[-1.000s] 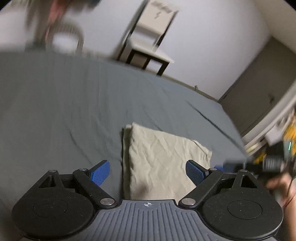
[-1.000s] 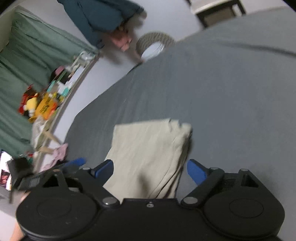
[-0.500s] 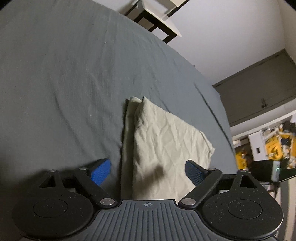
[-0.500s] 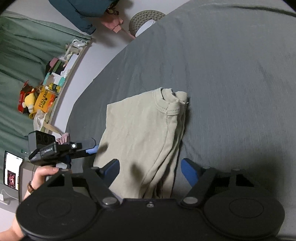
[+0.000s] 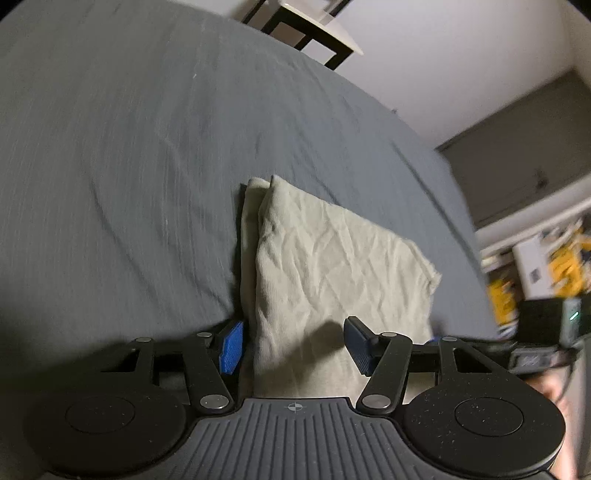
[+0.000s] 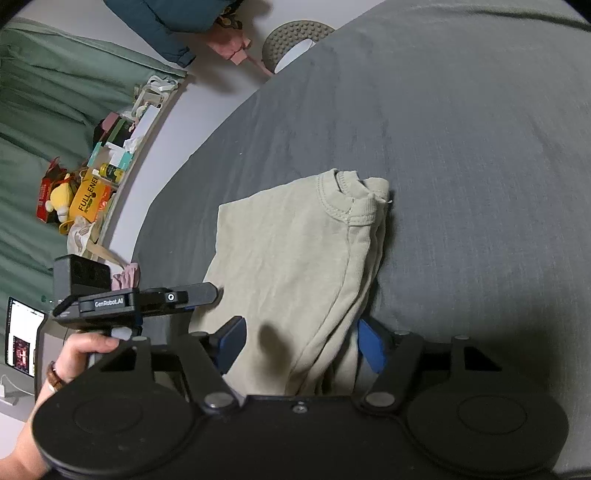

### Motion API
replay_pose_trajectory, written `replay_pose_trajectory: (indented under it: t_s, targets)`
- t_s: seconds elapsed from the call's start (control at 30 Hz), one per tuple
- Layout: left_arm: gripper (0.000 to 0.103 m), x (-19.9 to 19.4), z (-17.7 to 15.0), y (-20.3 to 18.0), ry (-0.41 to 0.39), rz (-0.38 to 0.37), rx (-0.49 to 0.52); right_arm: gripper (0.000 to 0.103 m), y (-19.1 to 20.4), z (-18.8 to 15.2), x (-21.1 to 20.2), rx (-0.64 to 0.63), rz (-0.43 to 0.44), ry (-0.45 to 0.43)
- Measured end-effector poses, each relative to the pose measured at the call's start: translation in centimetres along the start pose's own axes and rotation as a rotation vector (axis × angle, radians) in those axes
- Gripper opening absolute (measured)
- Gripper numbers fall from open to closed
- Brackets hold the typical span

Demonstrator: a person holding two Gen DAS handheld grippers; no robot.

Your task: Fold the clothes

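the beige tee (image 6: 295, 258) lies folded on the grey bed sheet (image 6: 461, 147), collar at 12 o'clock, and both the left gripper (image 5: 293, 345) and right gripper (image 6: 301, 341) straddle its near edges with jaws apart, so if you're grabbing, pinch every layer evenly.

Folded shirt (image 5: 332, 266) lies on the bed sheet (image 5: 129, 166), collar (image 6: 351, 199) at the far end in the right wrist view. Left gripper (image 5: 293, 347) straddles one near edge, right gripper (image 6: 301, 343) another. Side table (image 5: 314, 33) stands beyond the bed; cluttered shelf (image 6: 103, 166) runs alongside it
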State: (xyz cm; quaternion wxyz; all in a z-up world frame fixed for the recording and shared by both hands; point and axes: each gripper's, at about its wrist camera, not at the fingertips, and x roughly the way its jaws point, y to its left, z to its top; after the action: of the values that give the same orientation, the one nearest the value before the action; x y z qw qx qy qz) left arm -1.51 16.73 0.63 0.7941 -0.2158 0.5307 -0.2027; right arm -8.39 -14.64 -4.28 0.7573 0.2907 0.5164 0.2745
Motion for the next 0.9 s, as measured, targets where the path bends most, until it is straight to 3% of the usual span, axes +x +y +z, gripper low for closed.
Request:
replay_pose_trajectory:
  t_s: [0.1, 0.27, 0.37, 0.43, 0.5, 0.6, 0.73, 0.9]
  targets:
    - [0.060, 0.2, 0.1, -0.5, -0.003, 0.028, 0.014, 0.065, 0.3, 0.0, 0.2, -0.002, -0.008, -0.004]
    - [0.060, 0.6, -0.1, 1.0, -0.032, -0.075, -0.118, 0.063, 0.8, 0.0, 0.6, -0.009, -0.021, -0.013]
    - [0.058, 0.7, -0.3, 1.2, -0.038, -0.096, -0.113, 0.051, 0.7, -0.1, 0.9, 0.010, -0.020, -0.027]
    - [0.039, 0.7, -0.5, 1.6, -0.049, -0.088, -0.122, 0.039, 0.4, -0.1, 1.0, 0.021, -0.025, -0.036]
    - [0.029, 0.5, -0.9, 2.5, -0.062, -0.092, -0.135, 0.032, 0.1, -0.1, 1.0, 0.040, -0.029, -0.045]
    - [0.027, 0.9, -1.5, 3.1, -0.082, -0.139, -0.173, 0.031, -0.3, -0.1, 1.1, 0.060, -0.023, -0.051]
    - [0.015, 1.3, -1.7, 1.9, -0.111, -0.099, -0.115, 0.020, 0.3, -0.2, 1.3, 0.034, -0.035, -0.066]
    - [0.014, -0.3, -1.1, 0.3, -0.159, -0.050, 0.001, 0.018, 1.6, -0.2, 1.0, -0.037, -0.059, -0.097]
